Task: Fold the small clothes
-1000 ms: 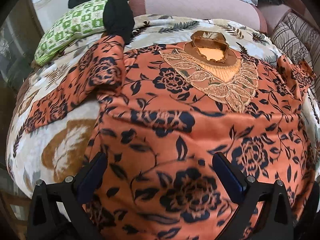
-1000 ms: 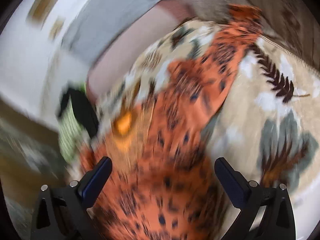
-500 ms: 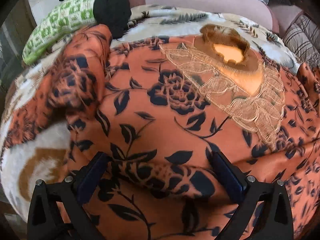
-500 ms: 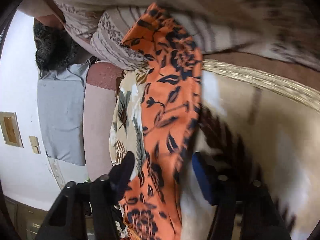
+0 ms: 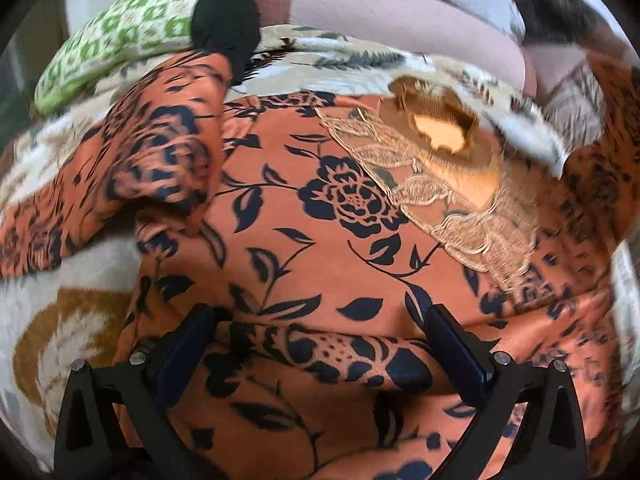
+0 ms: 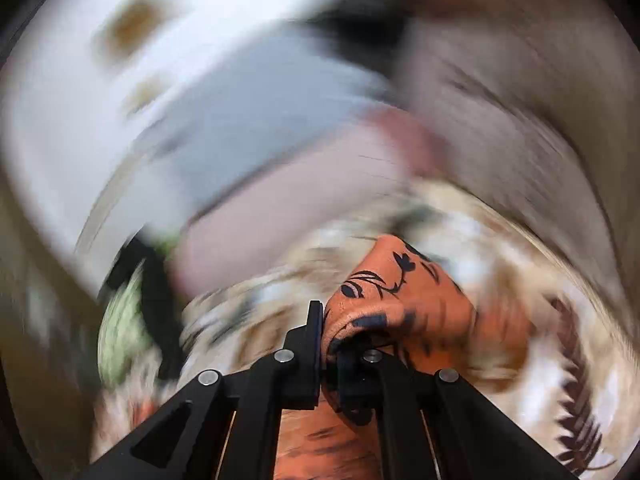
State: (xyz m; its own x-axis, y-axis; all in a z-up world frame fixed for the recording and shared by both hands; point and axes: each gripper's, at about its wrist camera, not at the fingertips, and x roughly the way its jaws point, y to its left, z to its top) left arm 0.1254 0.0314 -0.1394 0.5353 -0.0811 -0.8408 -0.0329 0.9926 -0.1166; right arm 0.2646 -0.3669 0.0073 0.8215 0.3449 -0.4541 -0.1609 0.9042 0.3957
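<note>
An orange dress with dark blue flowers [image 5: 344,248] lies spread on a leaf-print blanket [image 5: 72,288], its lace neckline [image 5: 440,136] toward the far side. Its left sleeve [image 5: 152,160] lies bunched at the left. My left gripper [image 5: 320,344] is open and low over a raised fold [image 5: 332,352] of the dress, one finger on each side. My right gripper [image 6: 330,344] is shut on the right sleeve [image 6: 400,300] and holds it lifted above the blanket [image 6: 560,320]. The right wrist view is badly blurred.
A green patterned pillow [image 5: 120,40] with a black cloth [image 5: 228,20] over it lies at the far left. A pink sofa back [image 5: 380,16] runs behind the blanket, with a striped cushion [image 5: 576,96] at the far right.
My right gripper closed on the right sleeve and lifted it while swinging fast. My left gripper stayed open over the fold and shifted slightly back.
</note>
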